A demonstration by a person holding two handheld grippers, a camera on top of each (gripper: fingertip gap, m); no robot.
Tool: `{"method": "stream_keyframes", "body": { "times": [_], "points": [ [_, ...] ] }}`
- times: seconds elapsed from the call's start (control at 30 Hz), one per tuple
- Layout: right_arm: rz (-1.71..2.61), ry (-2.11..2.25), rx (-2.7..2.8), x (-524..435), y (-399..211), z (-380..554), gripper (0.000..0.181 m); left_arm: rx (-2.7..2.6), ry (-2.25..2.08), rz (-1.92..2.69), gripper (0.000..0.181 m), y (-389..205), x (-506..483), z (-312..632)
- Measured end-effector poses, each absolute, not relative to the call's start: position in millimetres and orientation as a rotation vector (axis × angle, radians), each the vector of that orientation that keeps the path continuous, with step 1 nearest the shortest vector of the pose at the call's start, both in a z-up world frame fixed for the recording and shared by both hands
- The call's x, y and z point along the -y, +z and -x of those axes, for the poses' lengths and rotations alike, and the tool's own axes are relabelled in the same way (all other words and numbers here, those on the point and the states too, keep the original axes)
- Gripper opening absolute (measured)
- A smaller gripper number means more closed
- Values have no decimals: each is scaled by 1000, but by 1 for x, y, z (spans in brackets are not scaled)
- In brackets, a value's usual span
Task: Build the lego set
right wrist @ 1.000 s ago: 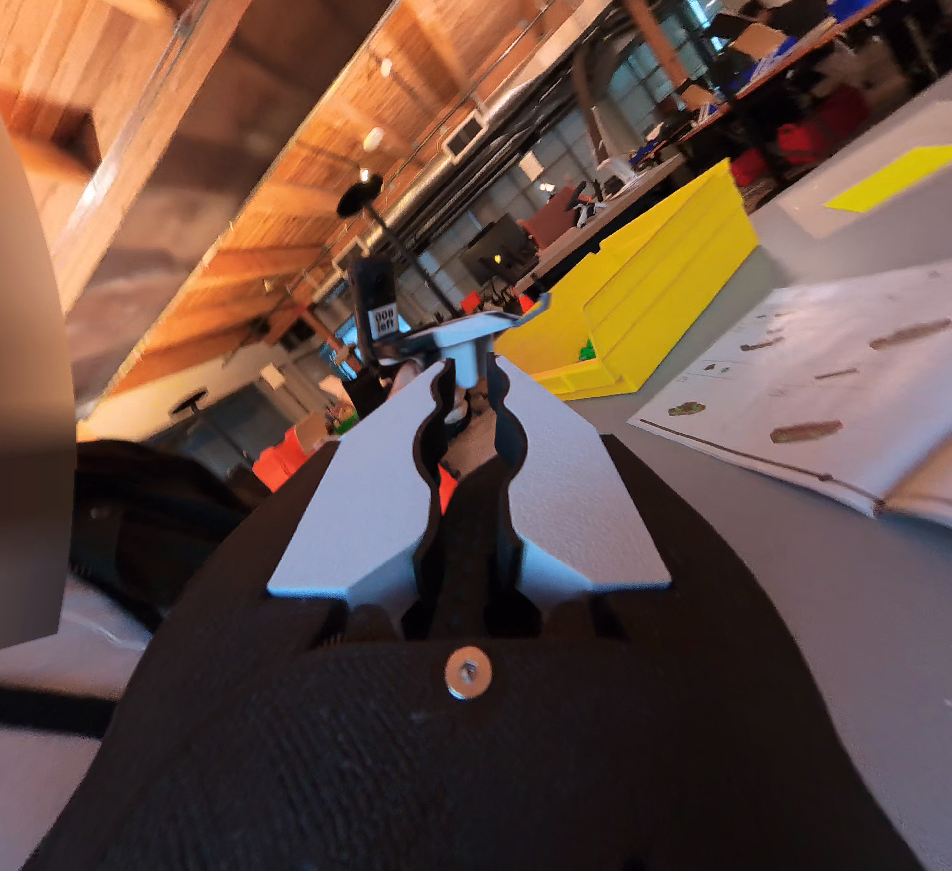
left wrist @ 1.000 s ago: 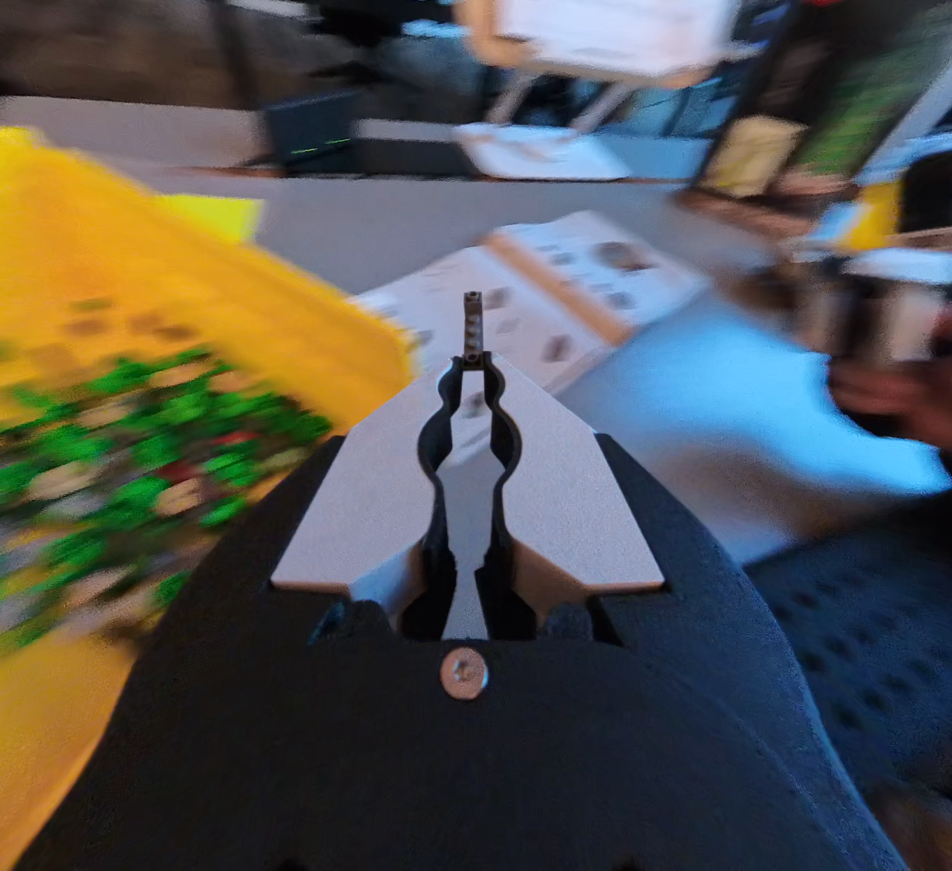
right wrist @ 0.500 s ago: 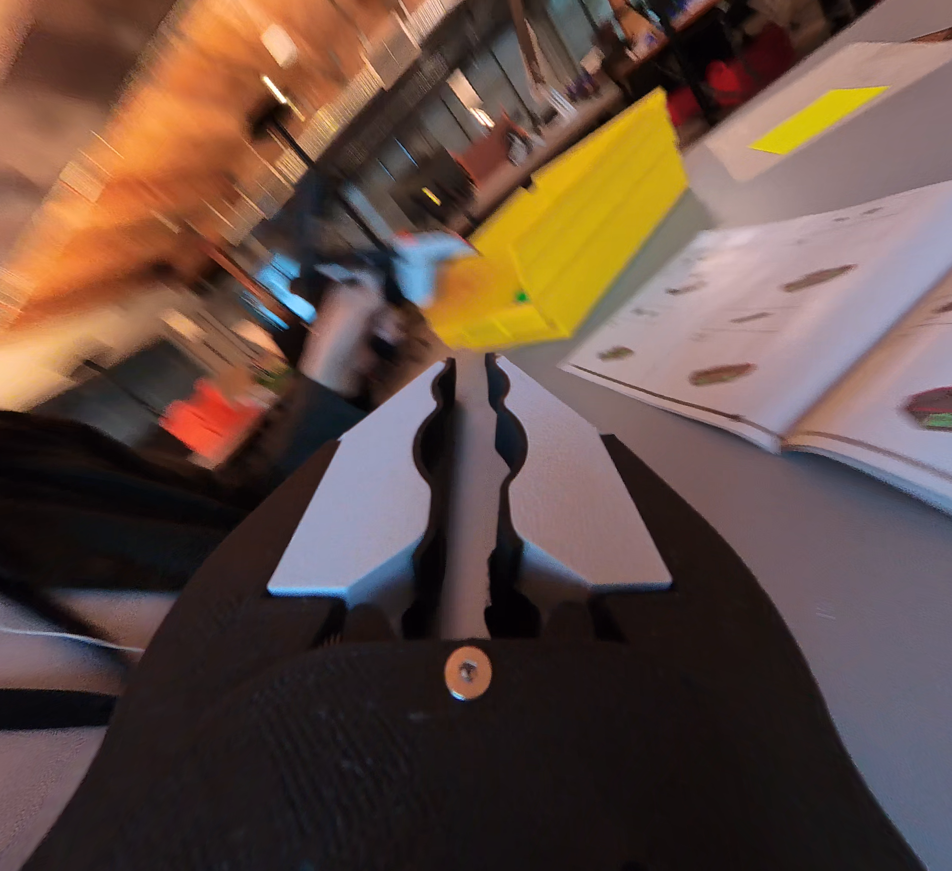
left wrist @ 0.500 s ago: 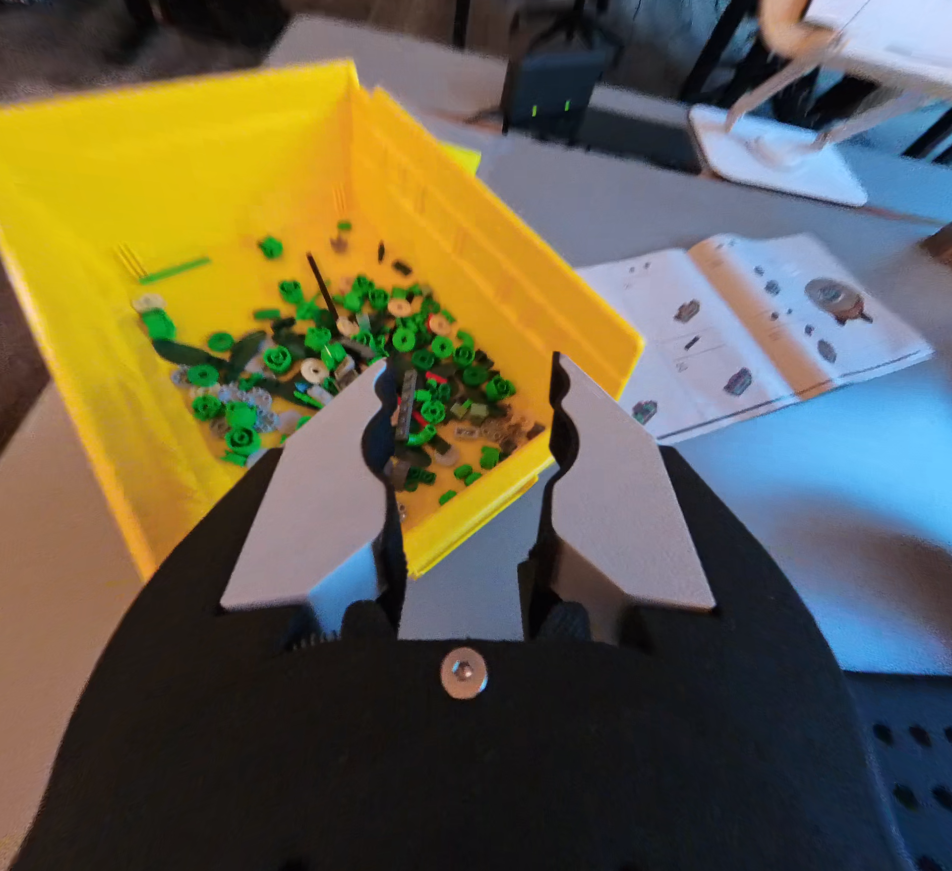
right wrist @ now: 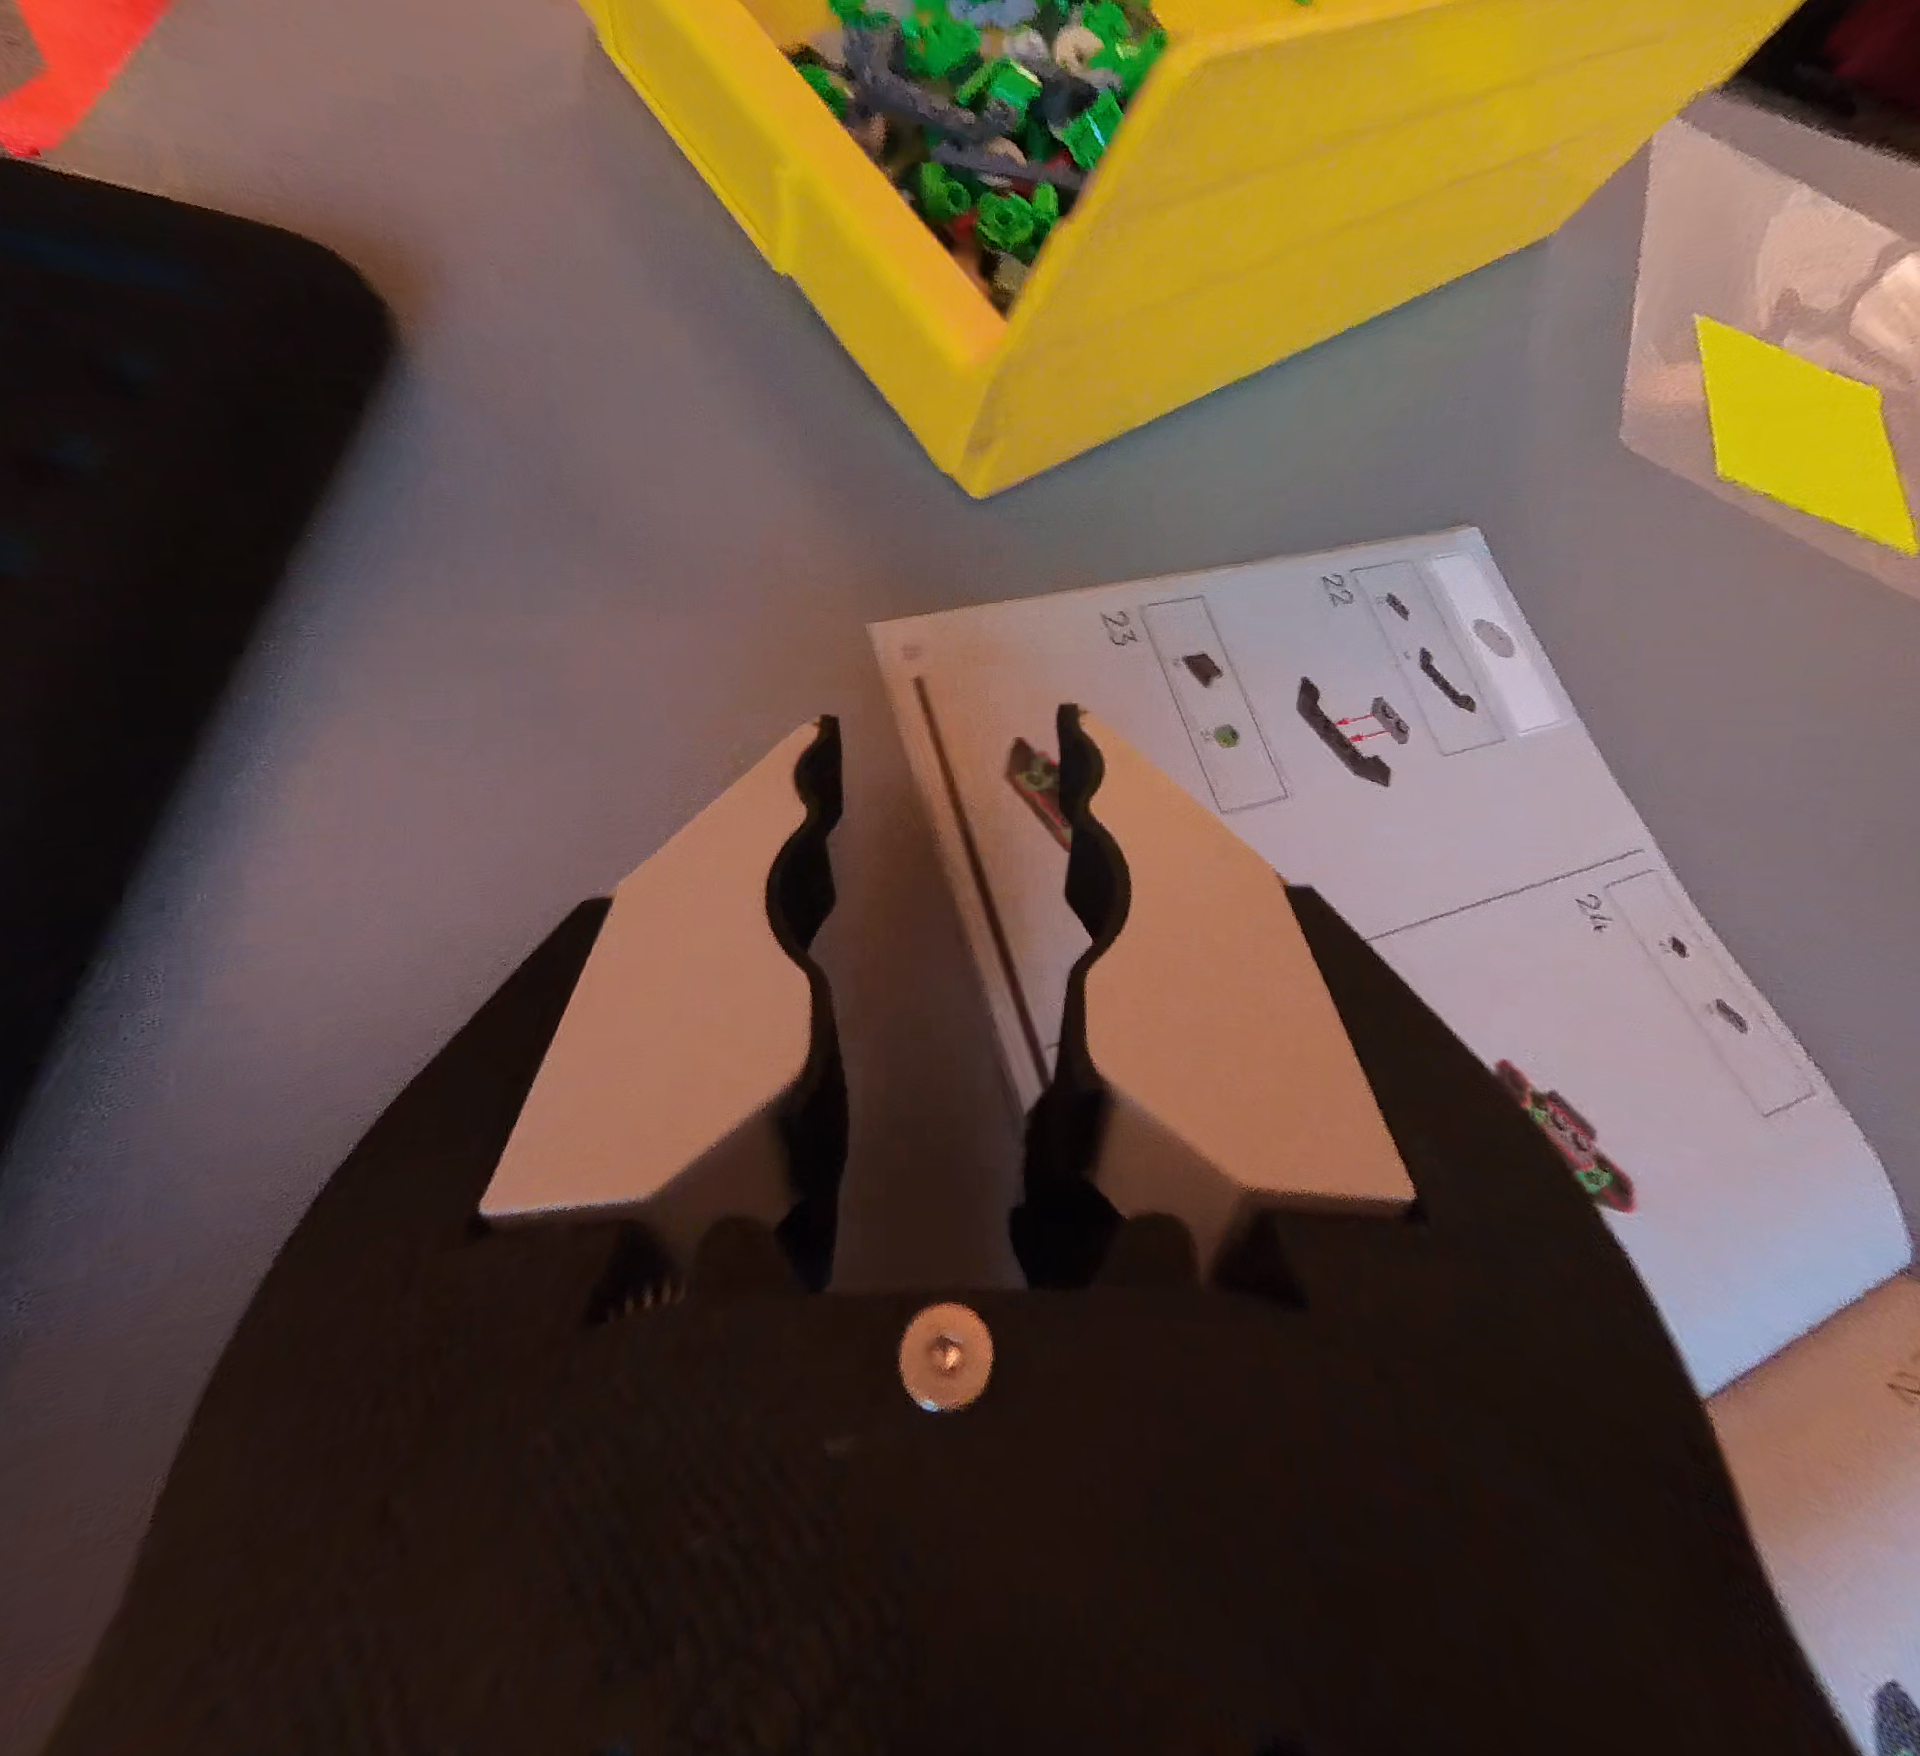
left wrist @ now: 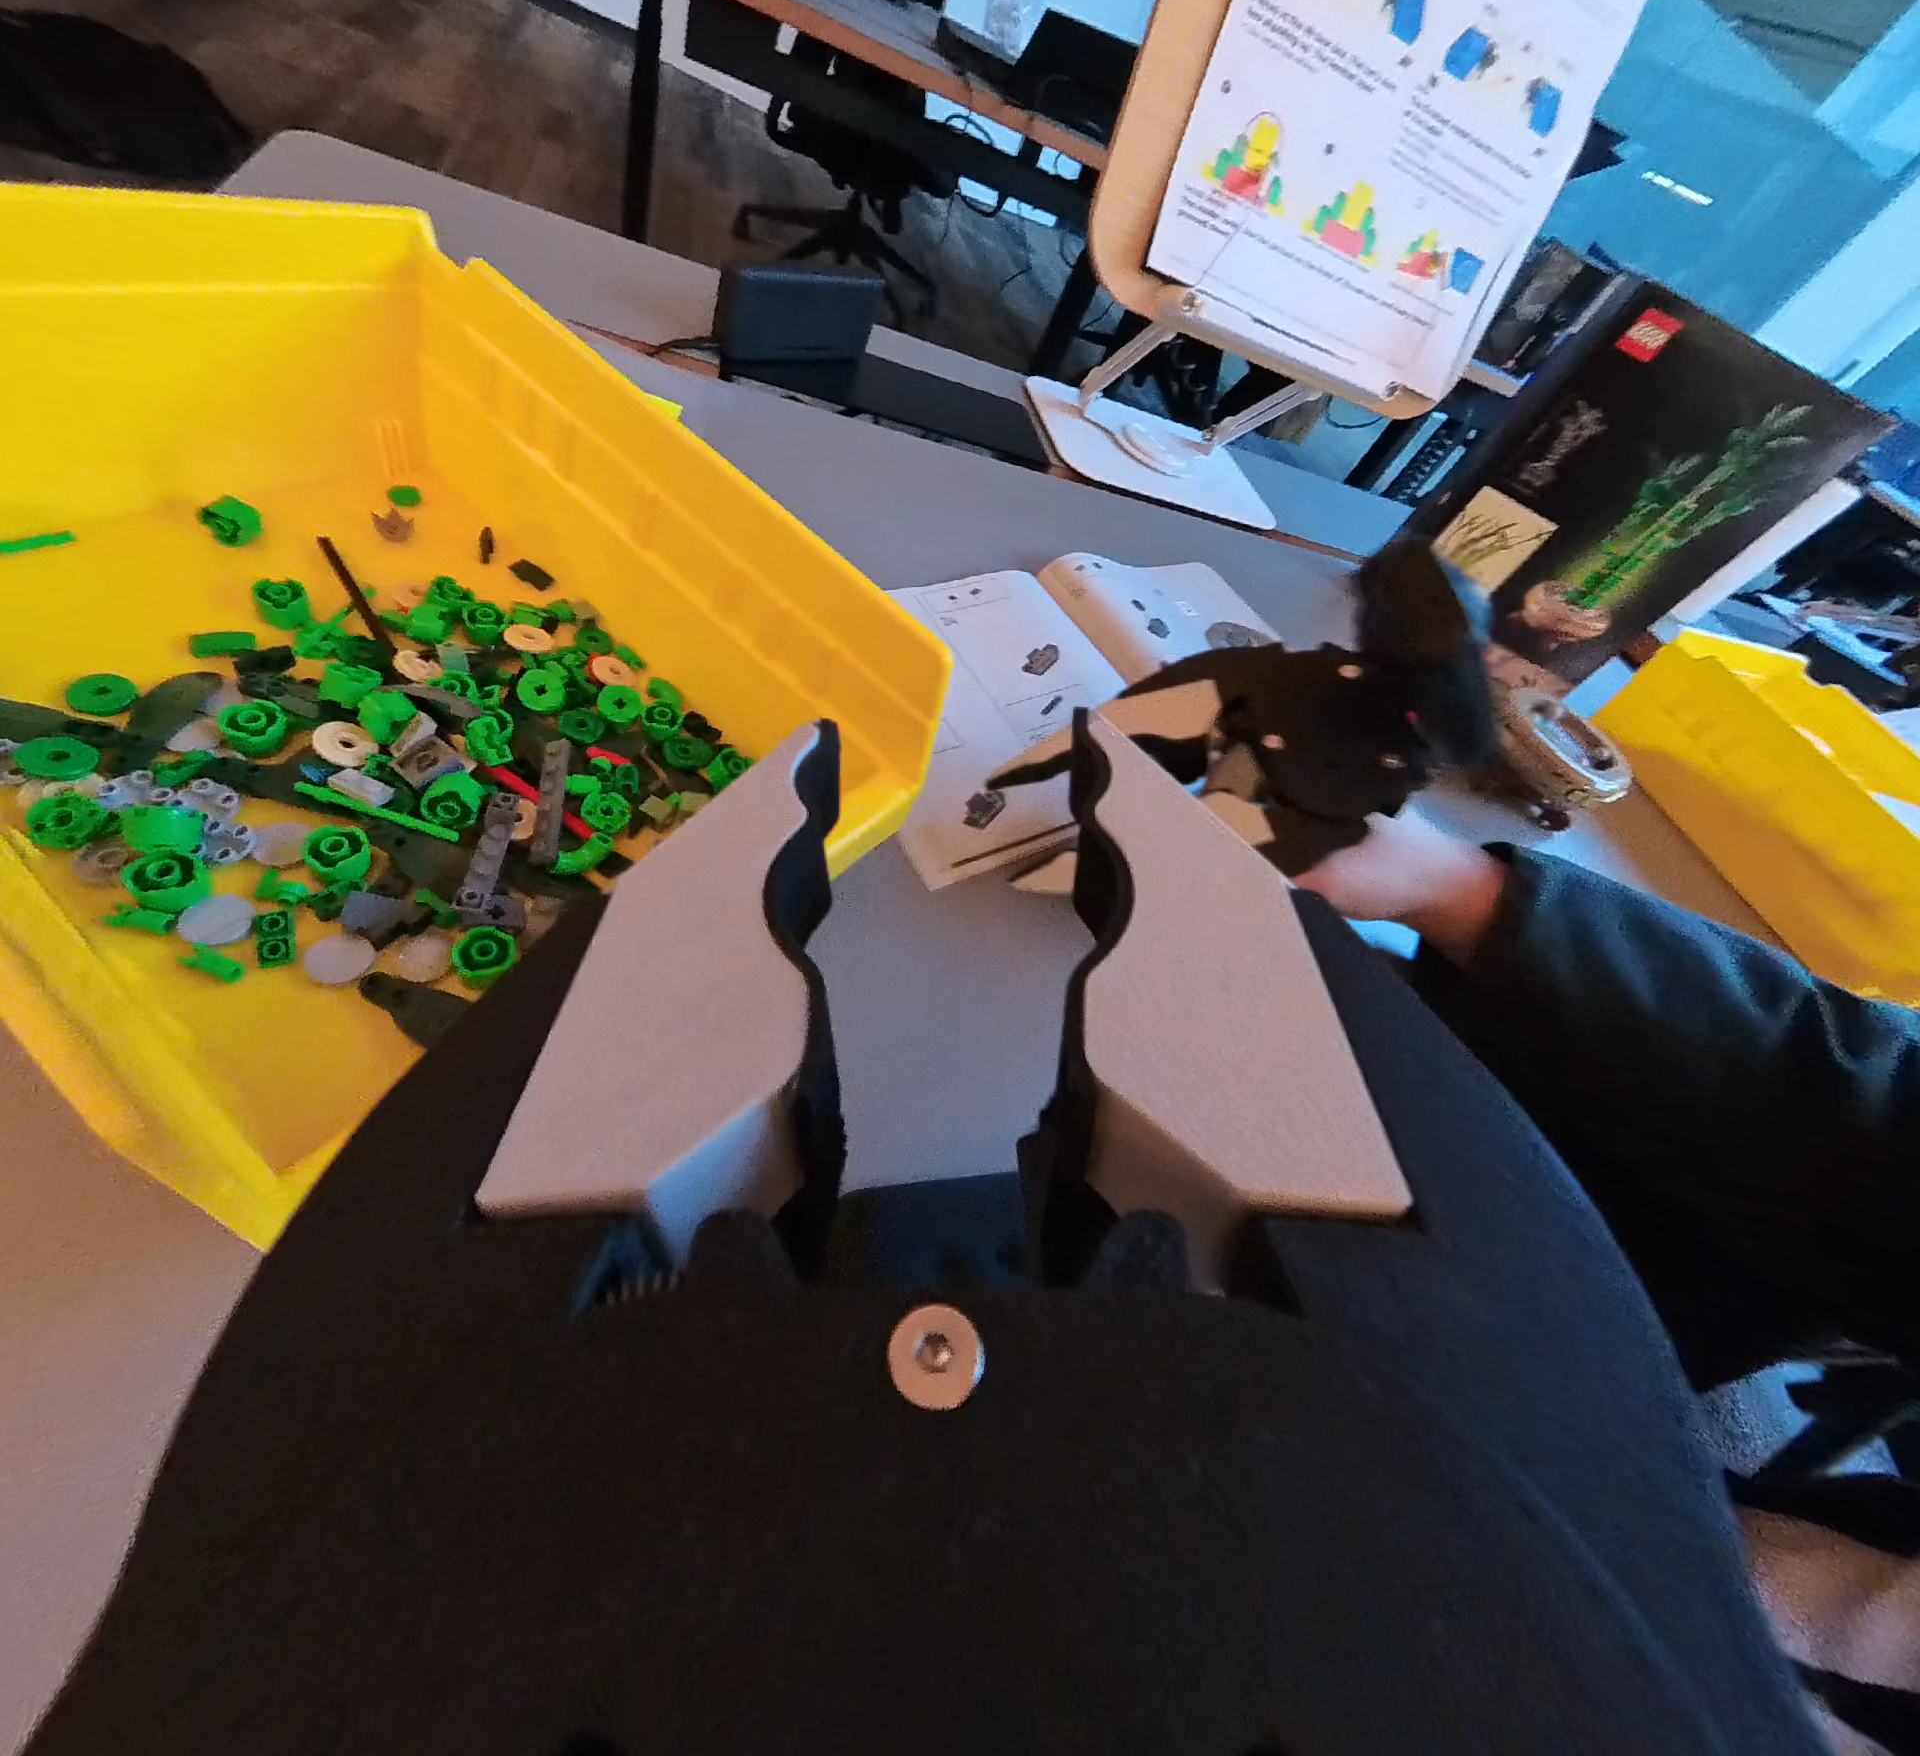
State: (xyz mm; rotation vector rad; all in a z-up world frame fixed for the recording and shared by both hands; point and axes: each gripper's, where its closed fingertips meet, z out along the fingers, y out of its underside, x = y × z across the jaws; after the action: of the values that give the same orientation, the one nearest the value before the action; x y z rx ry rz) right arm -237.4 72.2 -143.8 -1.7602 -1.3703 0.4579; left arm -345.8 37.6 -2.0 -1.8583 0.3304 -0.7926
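A yellow bin on the left of the grey table holds several loose green, grey and tan lego pieces. It also shows in the right wrist view with its pieces. An open instruction booklet lies right of the bin, and in the right wrist view. My left gripper is open and empty above the table by the bin's near corner. My right gripper is open and empty over the booklet's left edge. The right gripper also shows farther off in the left wrist view, held in a hand.
A second yellow bin stands at the right. A lego box and a document stand with a printed sheet stand at the back. A dark mat lies left. A pale box with a yellow sticker sits far right. Left tips to right tips: about 20 centimetres.
My left gripper held a small dark lego piece a second ago; it swung over the bin and opened, now empty. My right gripper tipped down toward the booklet and opened.
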Motion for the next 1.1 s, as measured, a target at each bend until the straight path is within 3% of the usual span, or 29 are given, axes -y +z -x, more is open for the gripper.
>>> {"method": "stream_keyframes", "body": {
  "times": [0.17,0.73,1.1],
  "points": [
    [1958,592,1290,-86,-161,235,50,-357,-786,1840,42,3,-35,347],
    [1979,753,1271,-83,-157,230,17,-415,-870,1931,37,-24,-37,330],
    [1967,842,1168,-88,-147,224,12,-450,-921,1932,31,-26,-35,319]
  ]
}}
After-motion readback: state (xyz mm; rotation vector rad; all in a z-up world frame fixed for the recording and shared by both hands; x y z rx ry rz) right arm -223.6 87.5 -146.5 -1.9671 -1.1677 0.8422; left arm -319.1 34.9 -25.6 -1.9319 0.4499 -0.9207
